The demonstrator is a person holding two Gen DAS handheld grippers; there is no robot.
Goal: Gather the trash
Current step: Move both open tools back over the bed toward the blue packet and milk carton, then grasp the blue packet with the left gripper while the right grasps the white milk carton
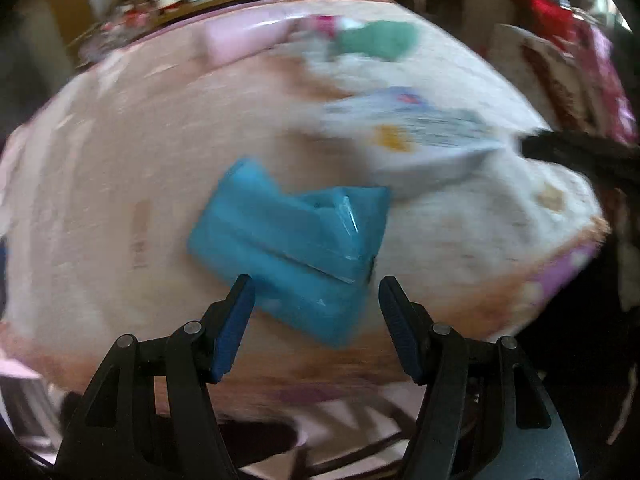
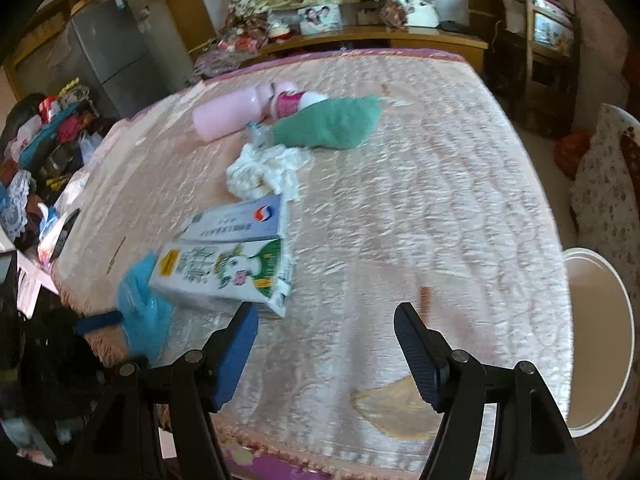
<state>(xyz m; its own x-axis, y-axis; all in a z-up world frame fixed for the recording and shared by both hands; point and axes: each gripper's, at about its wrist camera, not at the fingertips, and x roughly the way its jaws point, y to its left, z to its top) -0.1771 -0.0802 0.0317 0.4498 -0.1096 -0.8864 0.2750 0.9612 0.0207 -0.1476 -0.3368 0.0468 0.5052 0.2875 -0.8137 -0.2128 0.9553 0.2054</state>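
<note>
A blue plastic pack (image 1: 288, 248) lies on the pink bedspread (image 1: 120, 160), just ahead of my open, empty left gripper (image 1: 316, 292); it shows at the bed's left edge in the right wrist view (image 2: 140, 312). My right gripper (image 2: 326, 320) is open and empty over the bedspread (image 2: 420, 200). Two flat cardboard boxes (image 2: 228, 264) lie just ahead-left of it; they appear blurred in the left wrist view (image 1: 412, 128). Crumpled white tissue (image 2: 264, 168), a green cloth (image 2: 332, 122) and a pink bottle (image 2: 228, 114) lie farther back.
A white bucket (image 2: 600, 340) stands beside the bed at the right. A small pink-labelled bottle (image 2: 292, 102) lies by the pink bottle. A cluttered surface (image 2: 44, 148) and a grey fridge (image 2: 108, 52) stand at left. A wooden headboard shelf (image 2: 380, 36) runs along the back.
</note>
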